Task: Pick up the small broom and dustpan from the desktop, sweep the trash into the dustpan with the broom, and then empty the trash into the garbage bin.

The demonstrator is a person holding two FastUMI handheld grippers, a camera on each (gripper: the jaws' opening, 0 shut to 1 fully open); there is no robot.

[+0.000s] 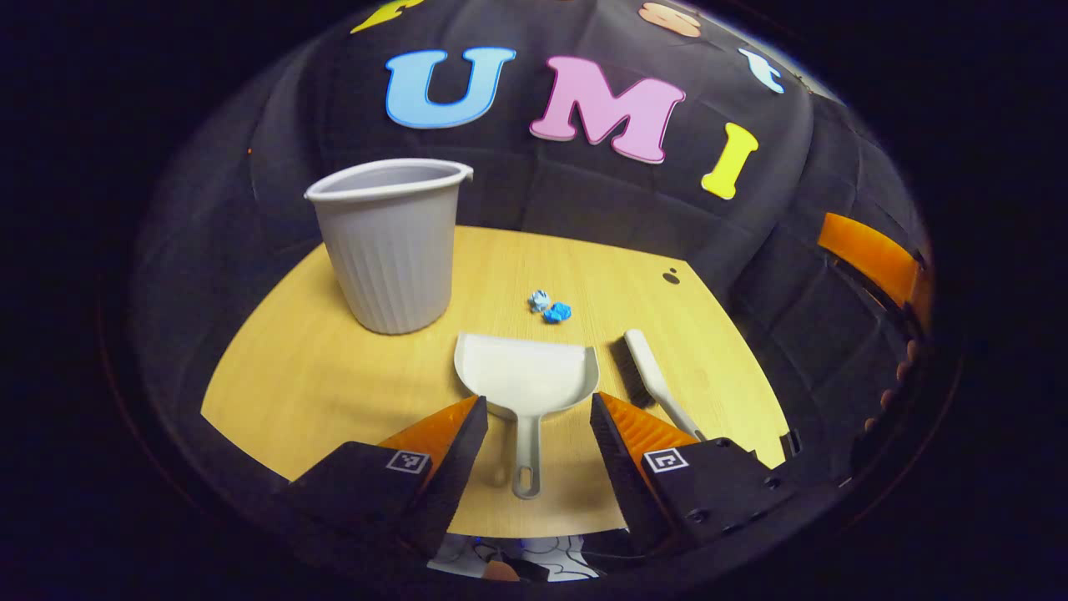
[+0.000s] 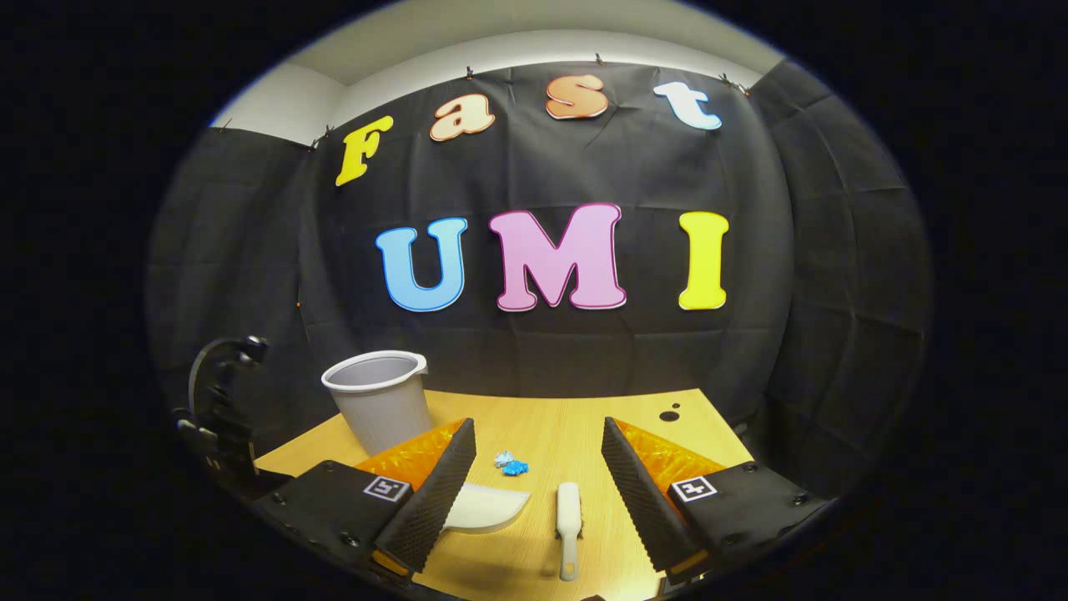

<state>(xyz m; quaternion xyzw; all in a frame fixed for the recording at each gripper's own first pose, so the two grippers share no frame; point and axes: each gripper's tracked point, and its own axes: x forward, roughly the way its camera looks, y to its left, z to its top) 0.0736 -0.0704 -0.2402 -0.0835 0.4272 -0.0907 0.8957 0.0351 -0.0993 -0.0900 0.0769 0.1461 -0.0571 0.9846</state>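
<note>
A white dustpan (image 1: 527, 378) lies on the wooden desktop (image 1: 334, 376), its handle pointing toward me between the fingers of my open left gripper (image 1: 539, 426). To its right lies a small white broom (image 1: 655, 382) with dark bristles. Blue and white scraps of trash (image 1: 550, 308) sit just beyond the dustpan. A grey ribbed garbage bin (image 1: 392, 246) stands at the back left. In the right gripper view, my right gripper (image 2: 538, 467) is open above the near edge, with the broom (image 2: 569, 516) between its fingers, the dustpan (image 2: 488, 507) to the left, the trash (image 2: 510, 464) and the bin (image 2: 380, 401) farther off.
Two small dark spots (image 1: 671, 276) mark the desktop's far right corner. The other gripper and part of a hand (image 1: 884, 267) show at the right edge of the left gripper view. A dark clamp stand (image 2: 219, 401) rises left of the desk in the right gripper view.
</note>
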